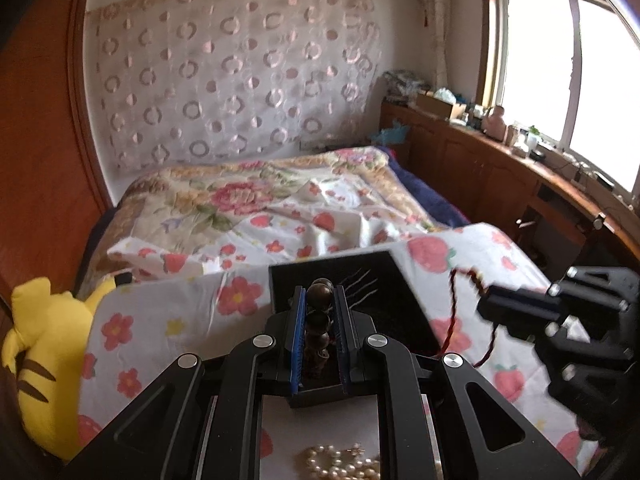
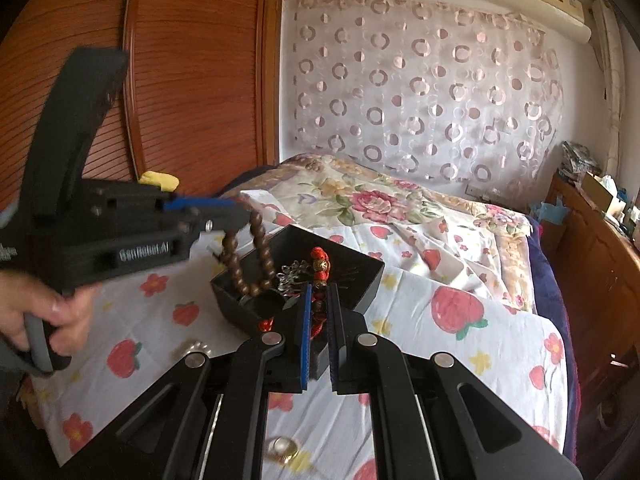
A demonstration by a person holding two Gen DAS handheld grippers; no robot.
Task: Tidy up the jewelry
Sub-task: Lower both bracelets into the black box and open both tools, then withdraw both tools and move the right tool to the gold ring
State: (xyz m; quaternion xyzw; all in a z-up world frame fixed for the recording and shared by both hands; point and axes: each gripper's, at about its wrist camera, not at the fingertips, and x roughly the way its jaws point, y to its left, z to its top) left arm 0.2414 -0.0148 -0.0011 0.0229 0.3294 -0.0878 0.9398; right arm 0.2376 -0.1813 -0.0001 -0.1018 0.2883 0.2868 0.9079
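Over a bed (image 1: 248, 216) spread with a strawberry-and-flower sheet, two hand-held grippers meet at an open black jewelry box (image 2: 362, 280) that sits on the sheet. The left gripper (image 1: 320, 292), gripped at its handle by a hand (image 2: 36, 316), is closed on a string of dark brown wooden beads (image 2: 256, 256); in the right wrist view the strand hangs from its tips in a loop down into the near left corner of the box. The right gripper (image 2: 319, 292) is clamped tight on a red braided cord bracelet (image 2: 320, 266) with a gold bead, held just above the box beside some silvery pieces inside it. A pearl strand (image 1: 340, 460) lies on the sheet under the left gripper, and a gold ring (image 2: 282, 448) lies under the right. A yellow plush toy (image 1: 44, 360) rests at the bed's left edge.
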